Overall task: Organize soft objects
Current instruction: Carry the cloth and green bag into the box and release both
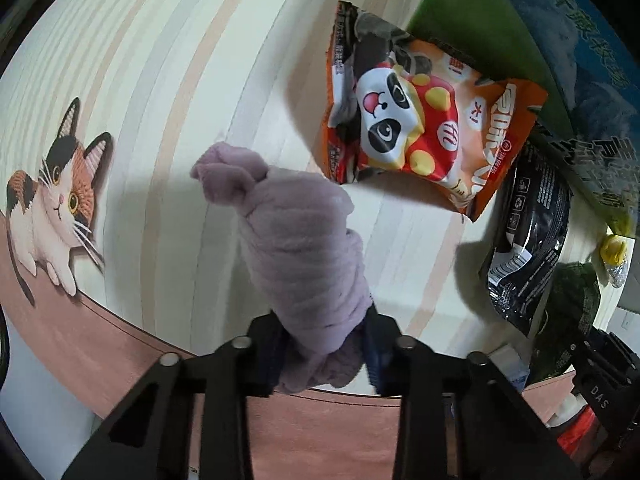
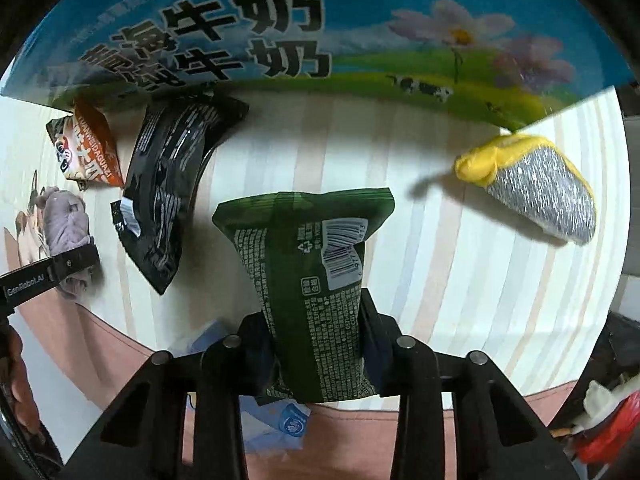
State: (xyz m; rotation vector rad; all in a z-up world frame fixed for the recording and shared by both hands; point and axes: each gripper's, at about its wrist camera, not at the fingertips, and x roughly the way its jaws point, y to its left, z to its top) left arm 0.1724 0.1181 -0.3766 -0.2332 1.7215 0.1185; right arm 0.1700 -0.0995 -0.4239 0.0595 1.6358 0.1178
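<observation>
Left wrist view, item one: we find the left gripper (image 1: 326, 344) clamped on a rolled lilac cloth (image 1: 296, 248), which sticks out forward from between its fingers above the striped counter (image 1: 160, 120). We take the milk carton box (image 2: 280, 36), printed in blue and green, as our landmark.

Item two: an orange panda snack bag (image 1: 420, 120) lies on the counter just in front of the box, beyond the tip of the cloth. Item three: a black snack bag (image 2: 172, 184) lies beside the orange one, its top edge touching the foot of the box.

Item four, right wrist view: the right gripper (image 2: 318, 348) pinches a dark green snack bag (image 2: 312, 272) by its lower end, barcode side facing us, the bag reaching towards the box. Item five: a yellow-and-silver scrubbing pad (image 2: 532, 184) rests near the box's right-hand corner, well apart from the green bag.

Item six: a cat picture (image 1: 56, 208) is printed on the counter, far from the box, on the side of the cloth away from the bags.
</observation>
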